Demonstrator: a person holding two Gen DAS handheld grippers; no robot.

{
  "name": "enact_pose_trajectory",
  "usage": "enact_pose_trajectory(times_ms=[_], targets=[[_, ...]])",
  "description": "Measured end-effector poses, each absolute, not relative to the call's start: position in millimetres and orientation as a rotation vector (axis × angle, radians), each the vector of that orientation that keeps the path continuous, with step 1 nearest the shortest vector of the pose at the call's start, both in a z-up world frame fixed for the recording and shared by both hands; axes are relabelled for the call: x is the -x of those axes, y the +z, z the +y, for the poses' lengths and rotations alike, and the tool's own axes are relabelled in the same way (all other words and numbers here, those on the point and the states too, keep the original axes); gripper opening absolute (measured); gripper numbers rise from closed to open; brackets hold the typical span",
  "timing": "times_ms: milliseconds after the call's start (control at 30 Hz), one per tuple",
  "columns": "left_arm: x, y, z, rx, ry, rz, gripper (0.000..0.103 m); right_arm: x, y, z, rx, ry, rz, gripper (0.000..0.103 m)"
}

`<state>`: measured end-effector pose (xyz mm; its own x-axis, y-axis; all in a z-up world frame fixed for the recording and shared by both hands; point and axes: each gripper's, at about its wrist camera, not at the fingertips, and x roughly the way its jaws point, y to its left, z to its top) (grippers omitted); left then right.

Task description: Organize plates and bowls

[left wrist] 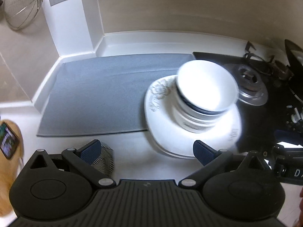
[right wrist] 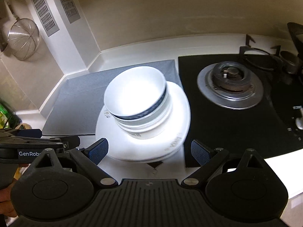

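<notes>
Stack of white bowls (right wrist: 135, 96) sits on white plates (right wrist: 176, 117), w/ the plates partly on the grey mat's (right wrist: 79, 102) right end & overhanging toward the black hob (right wrist: 236, 124), near the counter's (right wrist: 132, 172) front edge. Left gripper (left wrist: 146, 152): fingers wide apart, holding nothing, just short of the plates' front rim. Right gripper (right wrist: 149, 150): fingers also spread wide, empty, either side of that rim, not touching.
</notes>
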<state>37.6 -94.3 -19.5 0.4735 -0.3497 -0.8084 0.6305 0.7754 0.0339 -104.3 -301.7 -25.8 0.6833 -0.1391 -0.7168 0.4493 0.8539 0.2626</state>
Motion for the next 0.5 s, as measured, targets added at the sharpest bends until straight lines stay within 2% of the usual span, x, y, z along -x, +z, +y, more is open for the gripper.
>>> enact_pose_trajectory(times_ms=[500], targets=[[10.1,-17.9,-102.1,-0.306,-0.495,0.918,0.103,142.8,-26.1,-308.8,-0.324,-0.238,0.751,0.095]])
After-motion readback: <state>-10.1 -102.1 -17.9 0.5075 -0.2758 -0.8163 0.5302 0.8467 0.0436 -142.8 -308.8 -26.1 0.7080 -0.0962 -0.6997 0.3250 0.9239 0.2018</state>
